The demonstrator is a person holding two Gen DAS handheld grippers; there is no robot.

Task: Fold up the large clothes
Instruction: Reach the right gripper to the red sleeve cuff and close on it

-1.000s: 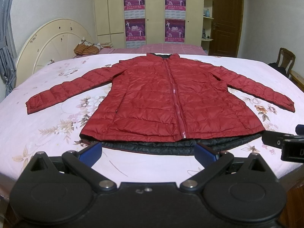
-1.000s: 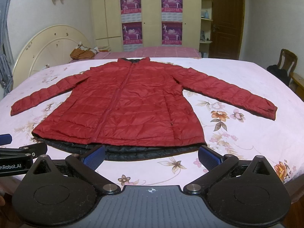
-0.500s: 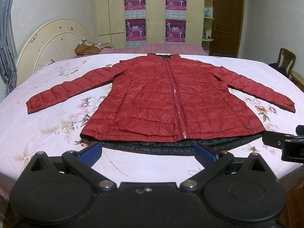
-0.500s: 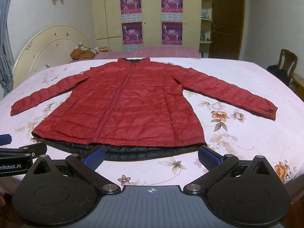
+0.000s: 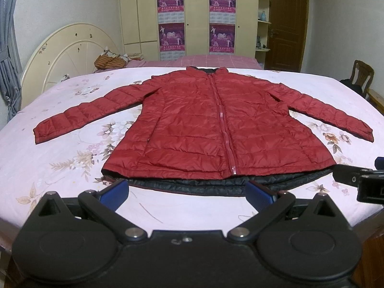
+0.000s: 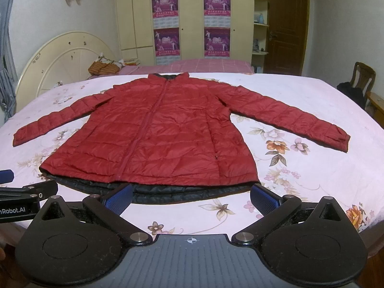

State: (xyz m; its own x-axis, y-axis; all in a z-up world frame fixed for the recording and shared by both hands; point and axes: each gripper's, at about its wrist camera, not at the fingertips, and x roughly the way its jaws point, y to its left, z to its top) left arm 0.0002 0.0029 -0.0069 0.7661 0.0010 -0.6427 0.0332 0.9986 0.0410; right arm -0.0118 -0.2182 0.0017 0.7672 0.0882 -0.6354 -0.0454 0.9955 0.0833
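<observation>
A red quilted jacket (image 5: 204, 129) lies flat and zipped on the bed, front up, both sleeves spread out, collar at the far side. Its black lining shows along the near hem (image 5: 192, 184). It also shows in the right wrist view (image 6: 156, 139). My left gripper (image 5: 187, 192) is open and empty, hovering just short of the hem. My right gripper (image 6: 192, 196) is open and empty, also just short of the hem, to the right of the left one. Each gripper's side shows at the edge of the other's view.
The bed has a pink floral sheet (image 5: 60, 158) and a cream round headboard (image 5: 67, 55) at the left. A wooden chair (image 5: 362, 76) with dark cloth stands at the right. Wardrobes with posters (image 5: 196, 21) and a brown door (image 5: 285, 24) are behind.
</observation>
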